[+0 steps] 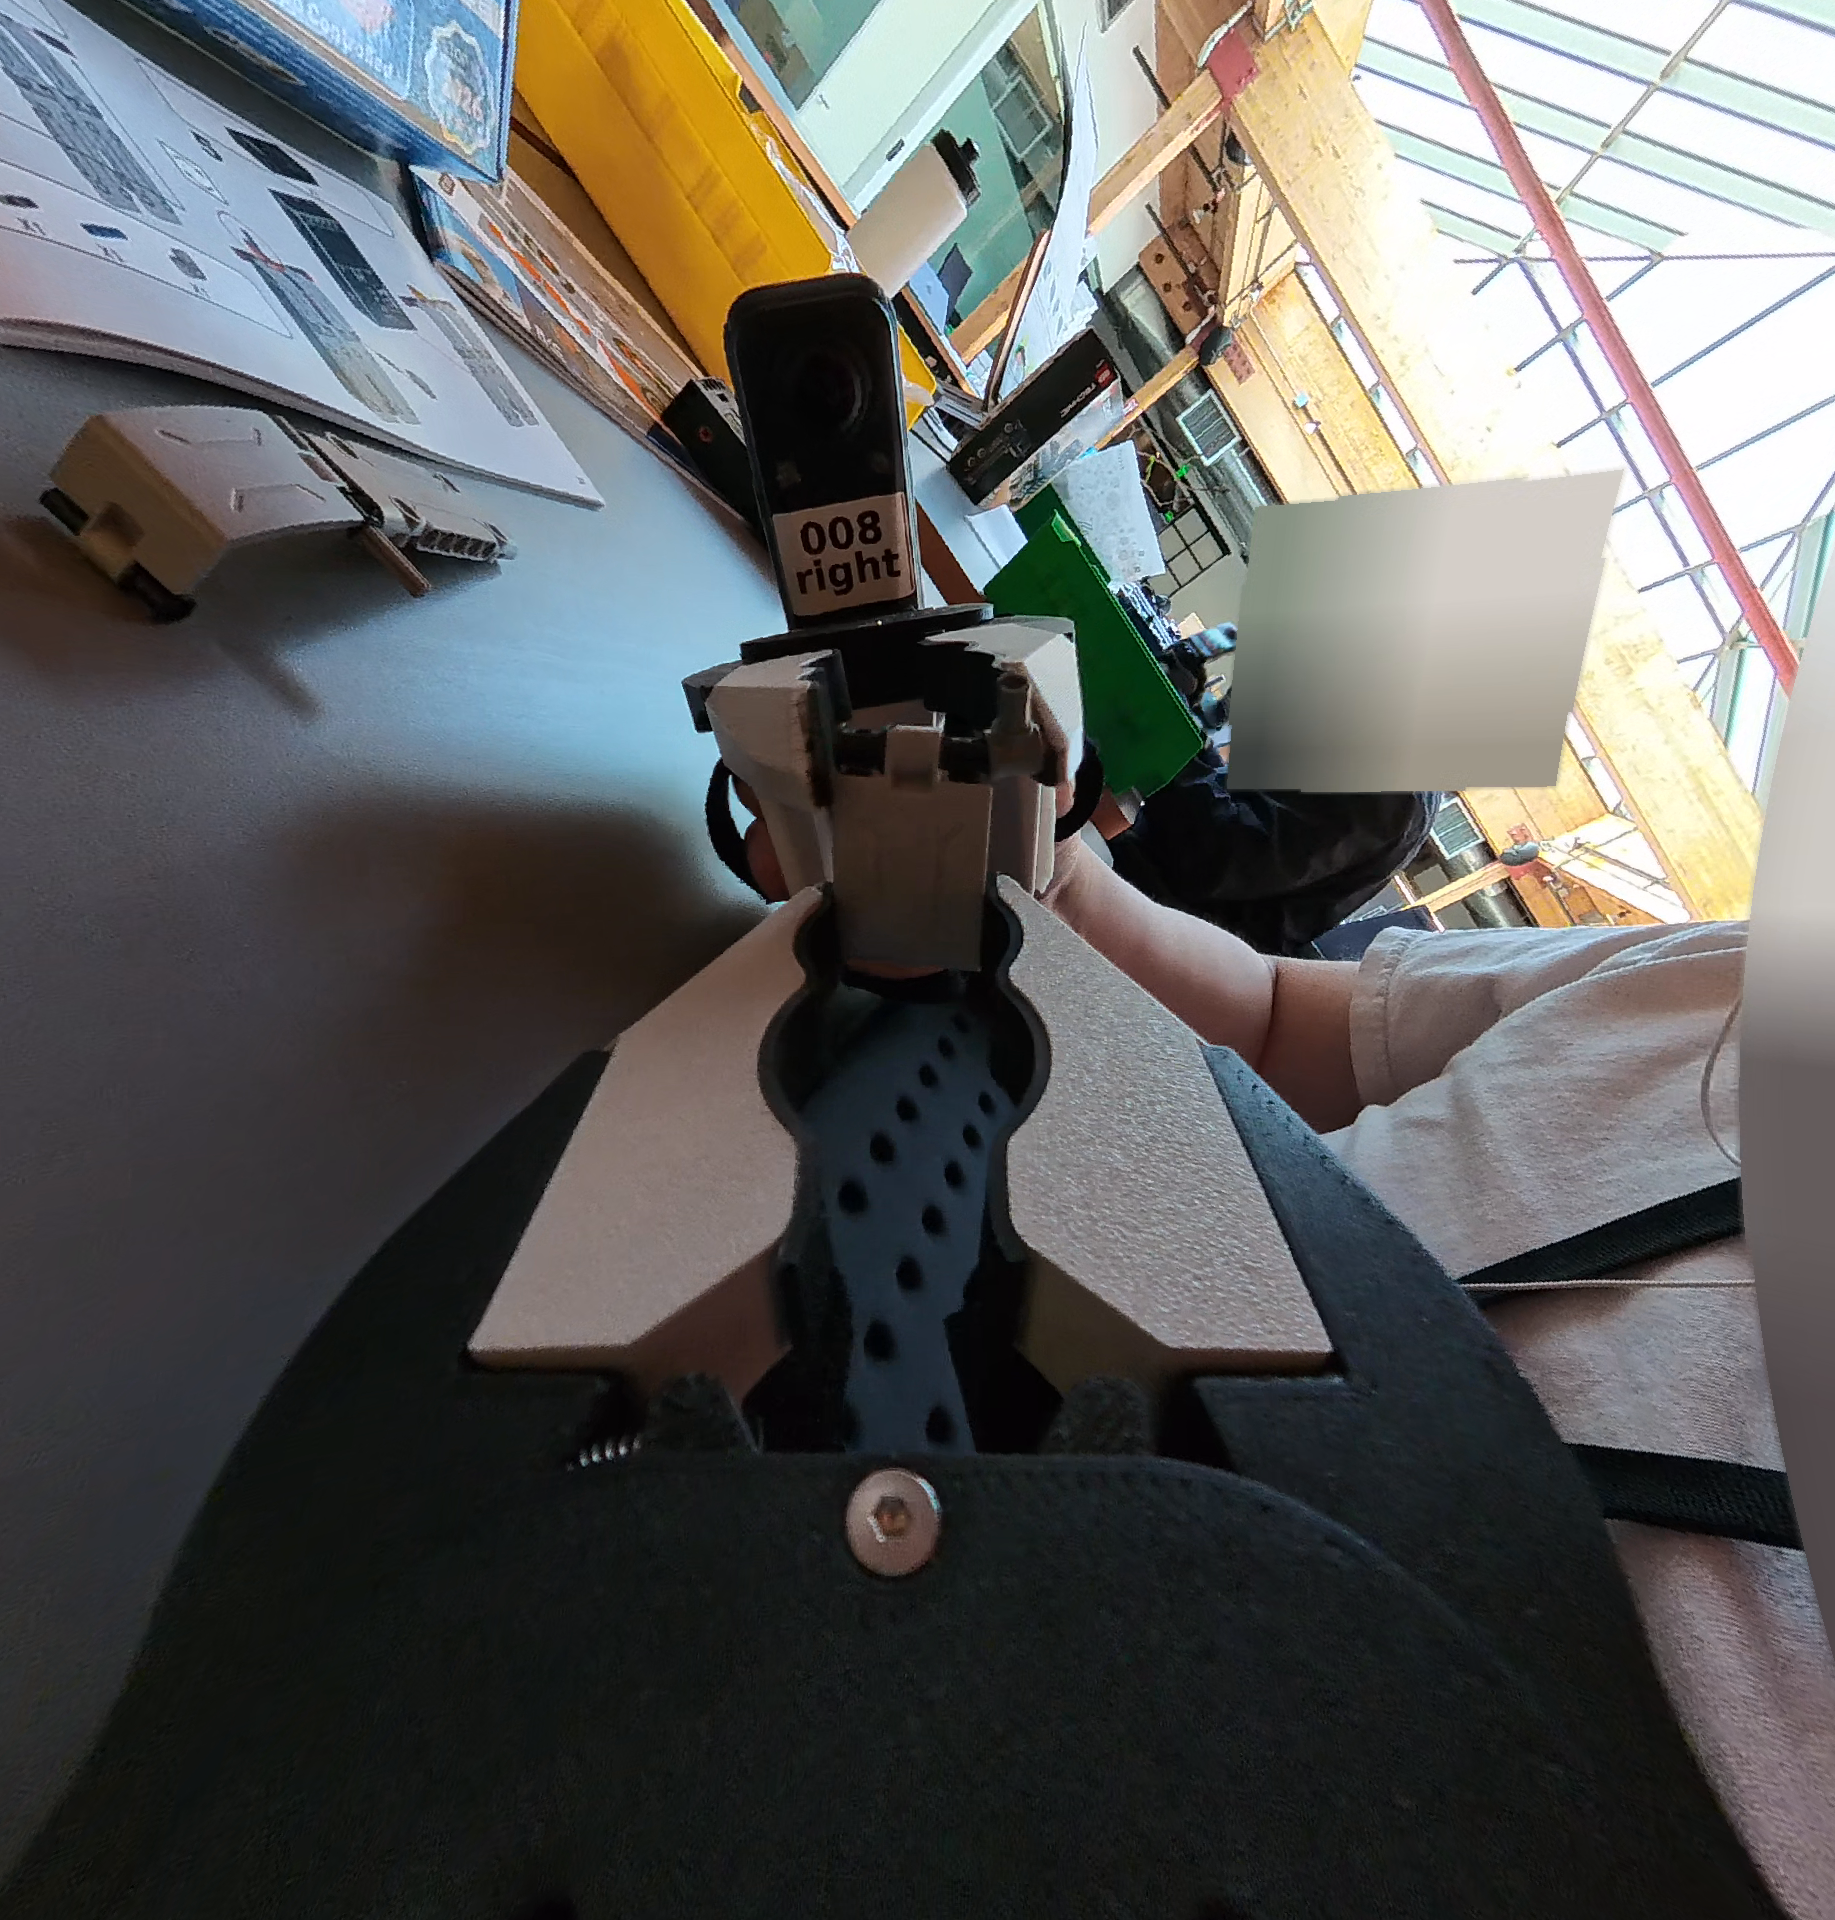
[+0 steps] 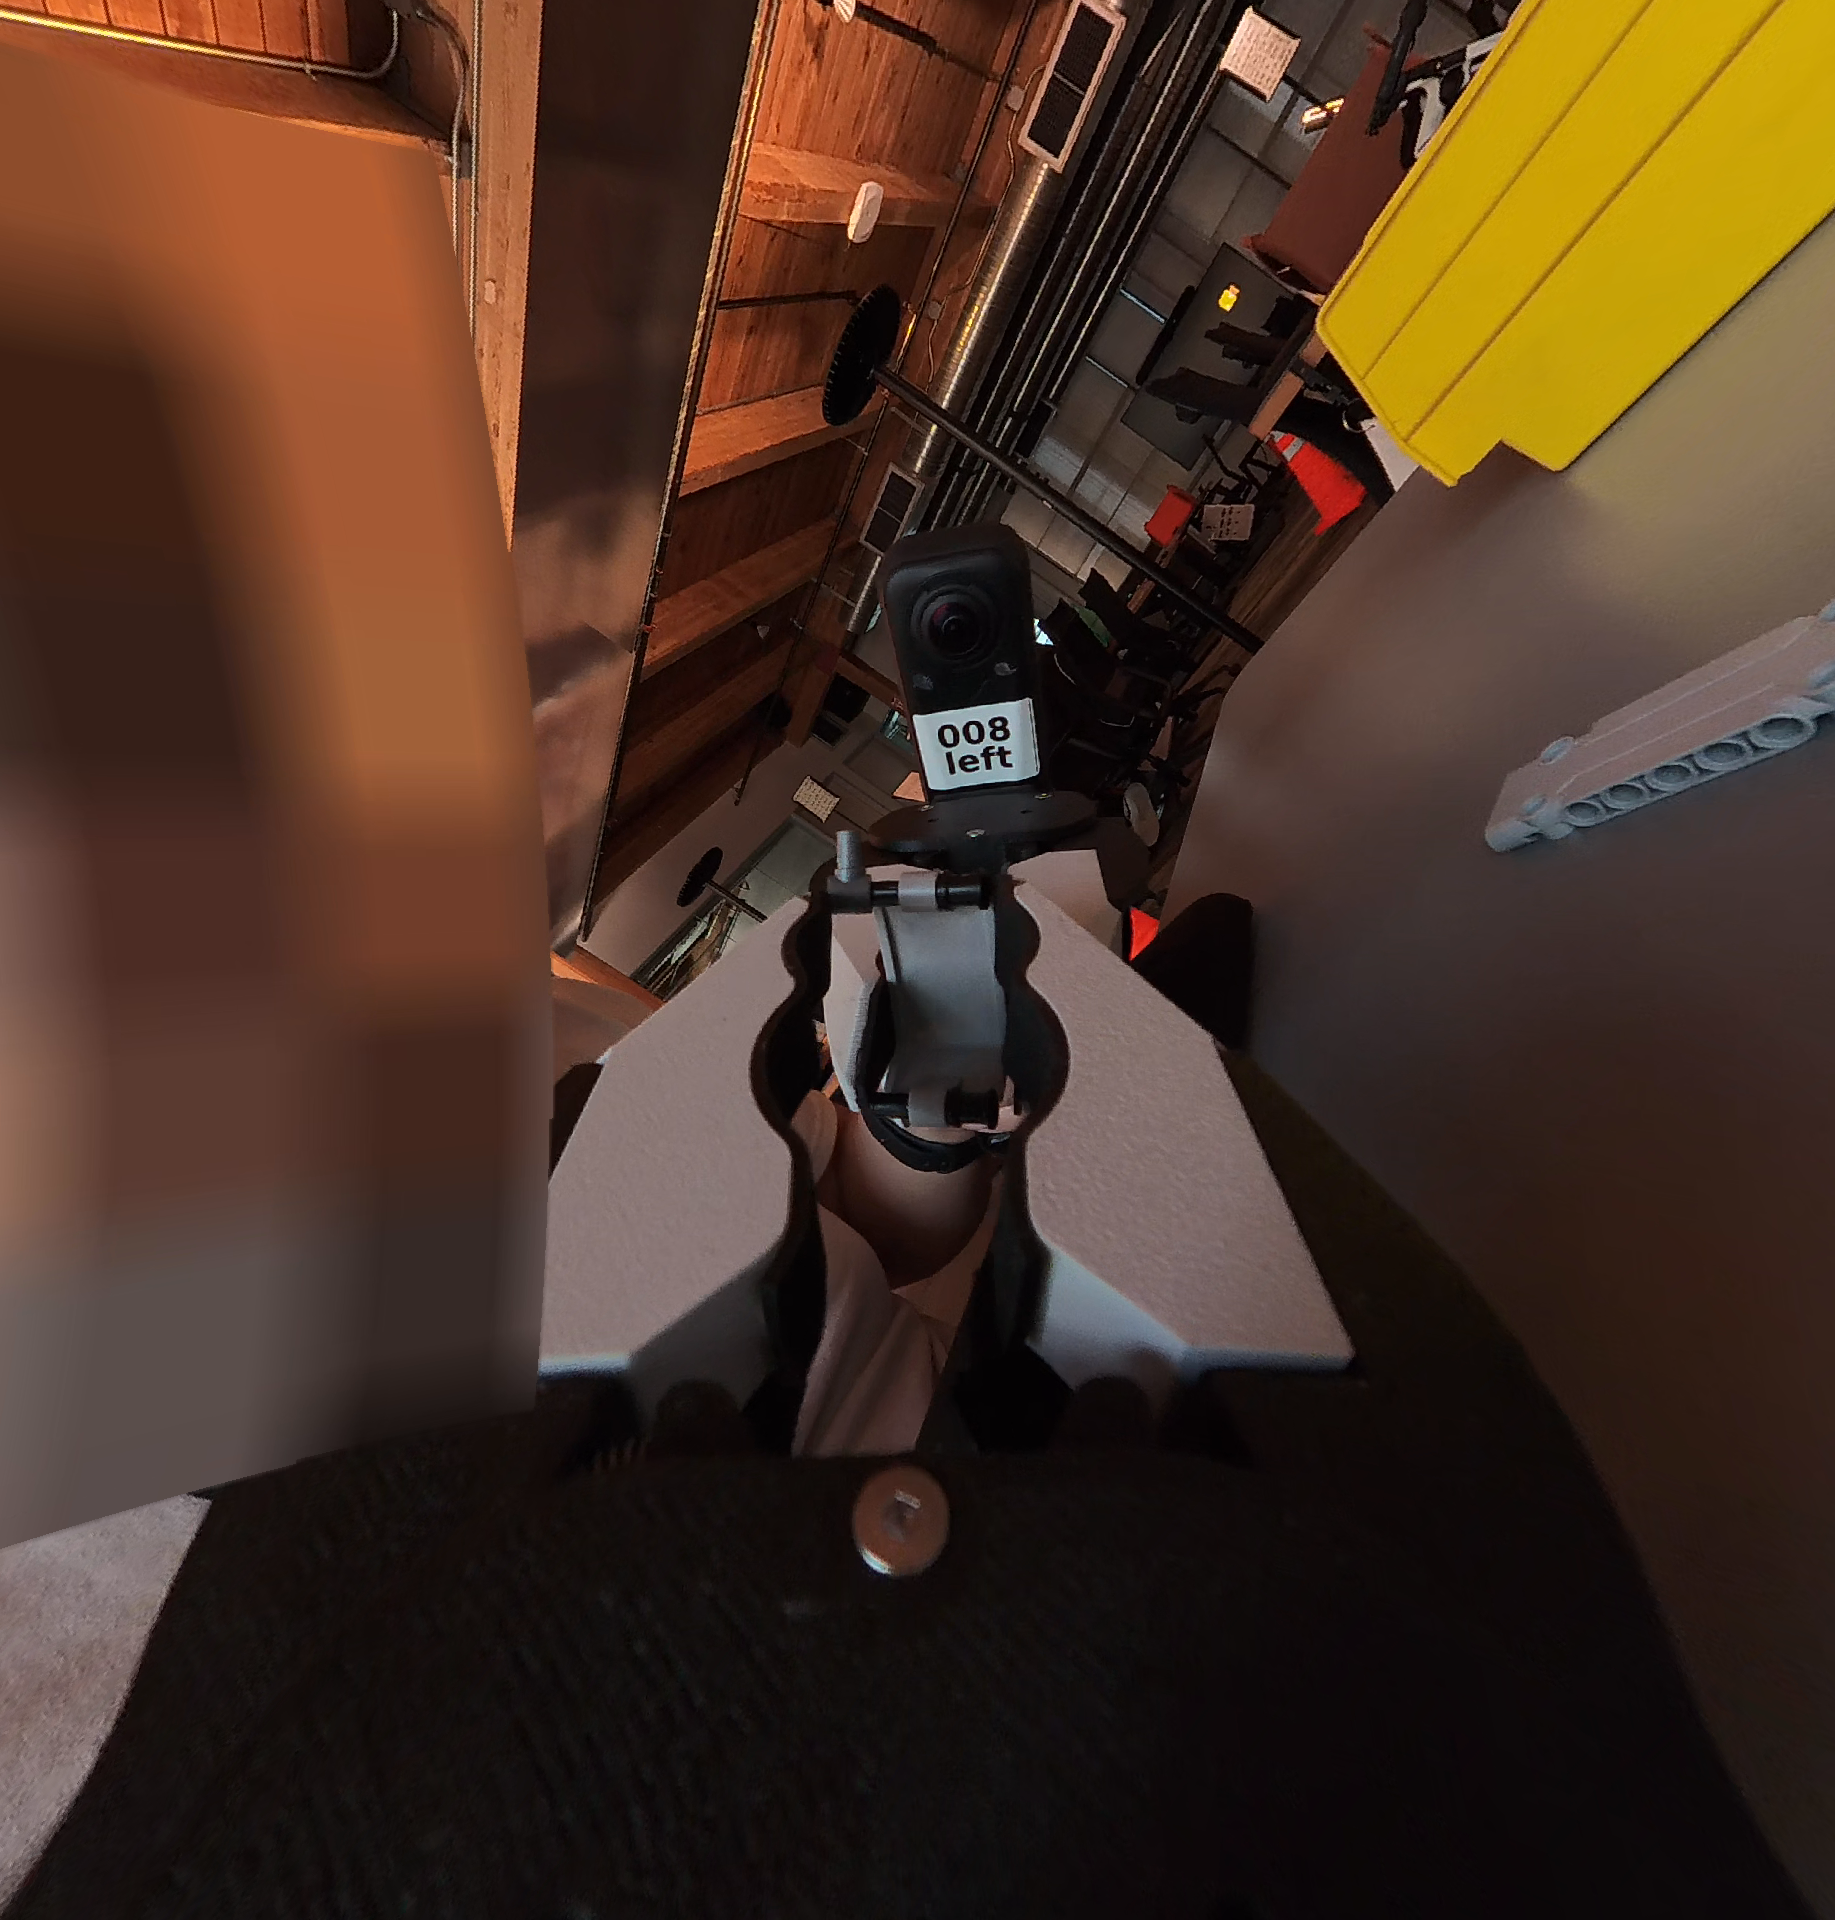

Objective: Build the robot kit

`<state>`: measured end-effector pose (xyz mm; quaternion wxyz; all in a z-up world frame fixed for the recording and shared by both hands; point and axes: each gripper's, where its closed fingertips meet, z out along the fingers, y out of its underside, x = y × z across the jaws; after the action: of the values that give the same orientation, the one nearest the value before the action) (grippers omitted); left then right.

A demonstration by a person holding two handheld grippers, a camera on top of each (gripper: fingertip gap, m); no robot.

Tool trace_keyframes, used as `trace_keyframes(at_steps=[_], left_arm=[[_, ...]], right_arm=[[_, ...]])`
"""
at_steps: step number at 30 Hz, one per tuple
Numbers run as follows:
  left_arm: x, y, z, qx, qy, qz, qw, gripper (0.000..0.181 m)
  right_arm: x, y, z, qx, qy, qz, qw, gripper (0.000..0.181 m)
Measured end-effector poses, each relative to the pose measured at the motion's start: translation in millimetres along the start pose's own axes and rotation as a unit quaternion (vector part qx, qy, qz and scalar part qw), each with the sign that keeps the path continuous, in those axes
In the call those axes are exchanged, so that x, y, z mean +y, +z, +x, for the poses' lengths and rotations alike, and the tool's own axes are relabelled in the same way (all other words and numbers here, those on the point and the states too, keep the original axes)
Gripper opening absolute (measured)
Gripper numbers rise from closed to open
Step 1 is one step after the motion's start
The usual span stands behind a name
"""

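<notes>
My two grippers face each other above the grey table (image 1: 269, 935), with a small grey brick assembly (image 1: 908, 862) between them. My left gripper (image 1: 913, 904) is shut on its near end, a flat grey panel with black pins. My right gripper (image 1: 892, 717), with its black camera (image 1: 819, 416) above, closes on the far end. In the right wrist view, my right gripper (image 2: 913, 925) is shut on the same assembly (image 2: 934, 987), which shows a curved grey panel and a grey axle connector. The left gripper's camera (image 2: 960, 644) stands just behind it.
A white brick sub-assembly (image 1: 196, 499) lies on the table at the left, beside an open instruction booklet (image 1: 217, 239), a blue box (image 1: 373, 62) and a yellow bin (image 1: 684, 177). A grey holed beam (image 2: 1702, 738) lies on the table. A person's forearm (image 1: 1204, 966) is close by. About 4 centimetres separates my left fingertips from my right.
</notes>
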<state>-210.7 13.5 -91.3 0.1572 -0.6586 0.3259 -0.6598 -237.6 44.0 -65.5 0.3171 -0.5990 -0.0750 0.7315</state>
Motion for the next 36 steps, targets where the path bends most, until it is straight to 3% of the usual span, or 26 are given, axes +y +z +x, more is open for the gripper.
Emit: trace_keyframes(at_steps=[22,36], left_arm=[[3.0,1.9,-8.4,-0.043,0.013,-0.009,0.999,0.025],[2.2,0.7,-1.9,-0.012,0.004,-0.007,1.000,0.025]], right_arm=[[3.0,-0.7,6.9,0.024,-0.022,-0.012,0.999,0.031],[3.3,-0.5,2.8,0.011,-0.021,-0.012,1.000,0.031]])
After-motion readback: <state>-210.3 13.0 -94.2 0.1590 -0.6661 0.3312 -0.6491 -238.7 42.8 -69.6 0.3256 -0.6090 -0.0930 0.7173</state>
